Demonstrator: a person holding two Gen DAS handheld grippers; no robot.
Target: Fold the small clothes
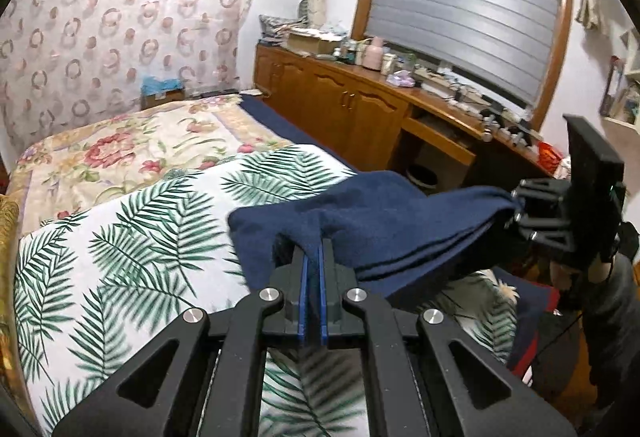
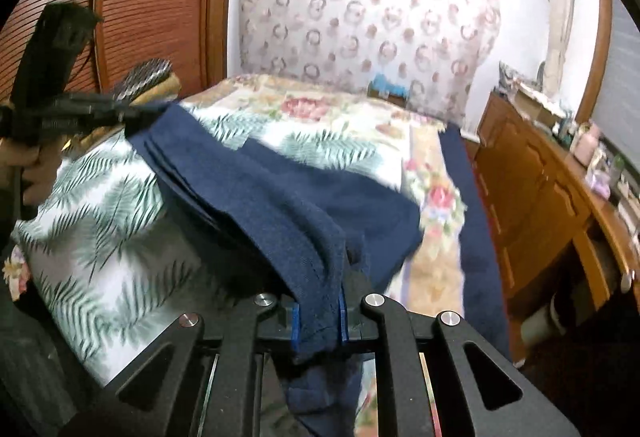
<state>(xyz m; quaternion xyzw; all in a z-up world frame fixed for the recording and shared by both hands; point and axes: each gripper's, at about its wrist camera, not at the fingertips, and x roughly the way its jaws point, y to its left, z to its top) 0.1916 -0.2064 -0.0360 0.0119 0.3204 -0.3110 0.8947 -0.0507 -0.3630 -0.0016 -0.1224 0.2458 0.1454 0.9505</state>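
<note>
A navy blue cloth (image 1: 384,233), folded over into several layers, hangs stretched between the two grippers above the palm-leaf sheet (image 1: 132,249) that covers the near end of the bed. The cloth is lifted clear of the sheet along most of its span and sags slightly in the middle.

The left gripper (image 1: 313,257) has its blue-padded jaws drawn almost together, pinching one end of the cloth, whose fabric rises in a small peak just past the fingertips. From the right wrist view the same gripper (image 2: 132,109) shows at the far left above the sheet, with the layered edge of the cloth running out of its tip and a person's hand (image 2: 28,165) wrapped round its handle.

The right gripper (image 2: 320,301) is clamped narrow on the other end of the cloth; a bunched hem passes between its blue pads (image 2: 295,325) and hangs down below them. In the left wrist view that gripper (image 1: 520,205) appears at the right, beyond the edge of the sheet, with the cloth's corner drawn taut into it.

Beyond the palm-leaf sheet lies a floral bedspread (image 1: 132,145), and behind that a curtain with a ring pattern (image 1: 120,21). To the right of the sheet, across a gap, stands a wooden sideboard (image 1: 340,101) crowded with small items, under a window with a grey shutter (image 1: 468,5).
</note>
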